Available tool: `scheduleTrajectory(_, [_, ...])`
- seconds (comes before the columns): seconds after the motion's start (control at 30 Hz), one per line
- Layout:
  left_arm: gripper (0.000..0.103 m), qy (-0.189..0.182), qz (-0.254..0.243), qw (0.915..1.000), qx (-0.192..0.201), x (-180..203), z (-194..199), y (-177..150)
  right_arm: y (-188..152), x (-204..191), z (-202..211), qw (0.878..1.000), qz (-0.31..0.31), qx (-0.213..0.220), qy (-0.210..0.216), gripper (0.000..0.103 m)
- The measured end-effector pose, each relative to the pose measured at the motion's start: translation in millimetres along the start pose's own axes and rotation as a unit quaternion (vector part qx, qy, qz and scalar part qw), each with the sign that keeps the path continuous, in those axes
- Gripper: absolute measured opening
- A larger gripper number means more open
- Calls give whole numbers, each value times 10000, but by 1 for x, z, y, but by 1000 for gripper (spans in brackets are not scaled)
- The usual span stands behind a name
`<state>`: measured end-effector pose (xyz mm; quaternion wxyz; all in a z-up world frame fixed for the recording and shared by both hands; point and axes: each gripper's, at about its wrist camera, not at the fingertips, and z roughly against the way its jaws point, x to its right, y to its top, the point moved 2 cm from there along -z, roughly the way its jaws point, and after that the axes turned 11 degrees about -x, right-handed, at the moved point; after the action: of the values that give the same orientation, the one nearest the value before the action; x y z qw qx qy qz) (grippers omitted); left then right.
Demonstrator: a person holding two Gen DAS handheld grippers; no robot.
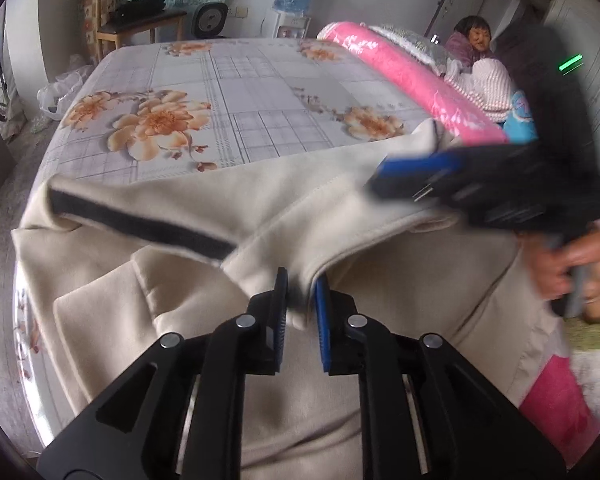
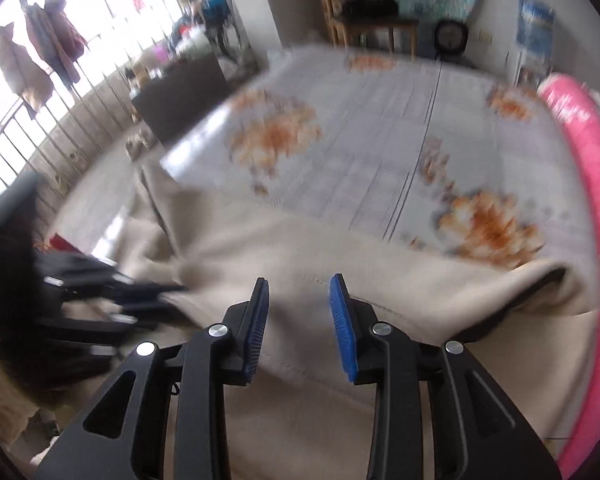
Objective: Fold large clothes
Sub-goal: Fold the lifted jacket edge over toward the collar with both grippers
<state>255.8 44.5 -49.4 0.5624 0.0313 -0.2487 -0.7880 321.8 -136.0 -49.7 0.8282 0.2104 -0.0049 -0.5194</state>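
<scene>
A large cream-coloured fabric garment with a black trim strip (image 1: pixel 228 216) lies spread over the near end of a bed covered by a grey checked sheet with orange flowers (image 1: pixel 236 92), filling the lower half of both wrist views. In the left wrist view, the left hand-held gripper (image 1: pixel 301 304) sits at lower centre, its jaws narrow, with a fold of the cream cloth caught between the black and blue pads; the pads appear to press on it. The black trim strip runs from middle left toward that fold.

At right in the same view, the right hand-held gripper (image 1: pixel 384 178) reaches in, blurred, its blue-padded tip over the garment's far edge, with a person's hand (image 1: pixel 568 268) on its grip at the right edge. In the right wrist view its own jaws (image 2: pixel 300 316) stand apart at lower centre, above the cloth, with nothing between the pads.

A rolled pink patterned quilt (image 1: pixel 412 76) lies along the bed's right side. A wooden chair (image 1: pixel 132 12) stands at upper left behind the bed.
</scene>
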Motion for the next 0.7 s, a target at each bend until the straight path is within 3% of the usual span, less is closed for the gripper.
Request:
scheduleTrajectory(0.1, [14,-195,-5,9991,366,-4,25,2,-6,-4,-12,9998,2,169,-129,32])
scheduleTrajectory(0.2, [14,-142,65,9979,627,-9,32,24,-8,-4,-13,9996,-138,212,-110,32])
scheduleTrajectory(0.3, [14,-34,186,9990,401,-11,9,48,-9,-9,-13,9993,-55,233,-301,32])
scheduleTrajectory(0.4, [14,557,173,9978,-299,-12,-38,53,-11,-11,-8,9991,72,158,-397,32])
scheduleTrajectory(0.5, [14,849,-157,9962,-108,-5,-42,43,-23,0,10,9973,69,323,-651,32])
scheduleTrajectory(0.6, [15,892,-309,9955,-53,-3,-41,33,-40,21,3,9962,88,55,-867,32])
scheduleTrajectory(0.7, [19,967,-457,9942,-58,3,-38,25,-46,31,9,9981,38,-11,-622,31])
